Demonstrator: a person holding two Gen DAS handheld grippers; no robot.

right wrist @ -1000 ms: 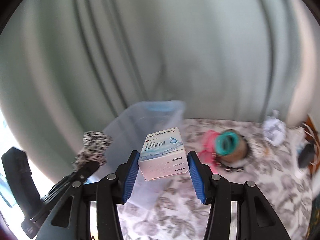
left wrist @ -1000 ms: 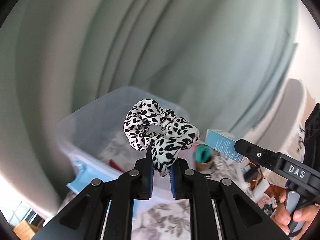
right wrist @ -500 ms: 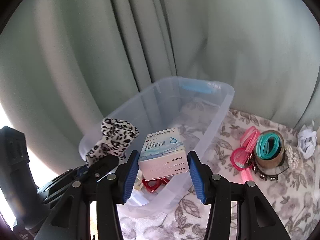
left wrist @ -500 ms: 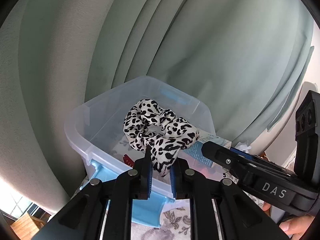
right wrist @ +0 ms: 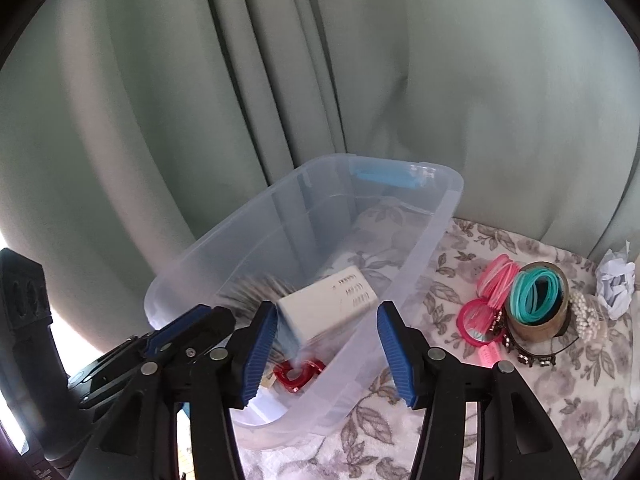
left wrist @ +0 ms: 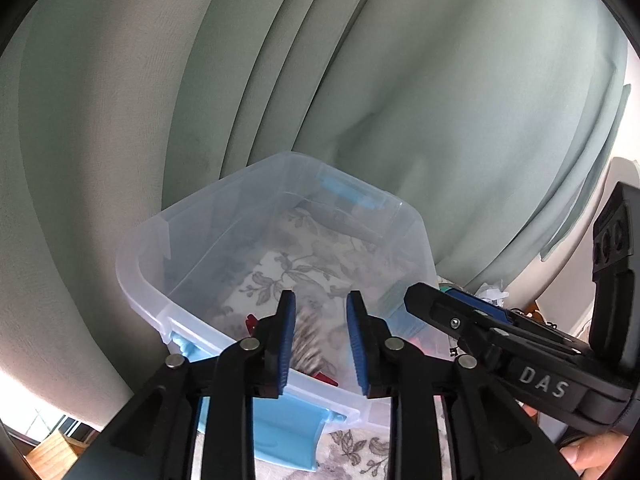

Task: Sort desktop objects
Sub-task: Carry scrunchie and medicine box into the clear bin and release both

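A clear plastic storage bin [right wrist: 420,240] with rounded corners and pale blue latch handles stands on a worktop covered by a grey-and-white floral cloth [right wrist: 460,408], against pleated sage-green curtains [right wrist: 400,80].

The left gripper [left wrist: 321,336], black plastic with ribbed blue pads, hangs over the bin's near rim. Its jaws have just been opening and now stand apart. The soft black-and-white spotted fabric scrunchie [left wrist: 310,332] that was pinched between them half a second ago is free of the pads: it shows as a streaked blur below and between them, inside the bin.

The right gripper [right wrist: 326,344], of the same make, also has its jaws apart. The small white-and-blue cardboard box [right wrist: 324,308], gripped squarely between the pads half a second ago, now sits tilted and motion-blurred over the bin's interior, its lower corner just beside the left pad; whether it touches that pad cannot be told. The right pad is clear of it.

On the bin floor lies a glossy red plastic ring-shaped piece [right wrist: 298,372].

To the right of the bin on the cloth are pink ribbed plastic rings [right wrist: 486,300], a brown tape roll [right wrist: 540,308] with teal bands on top, a string of white beads [right wrist: 584,312] and a crumpled white paper [right wrist: 614,284].
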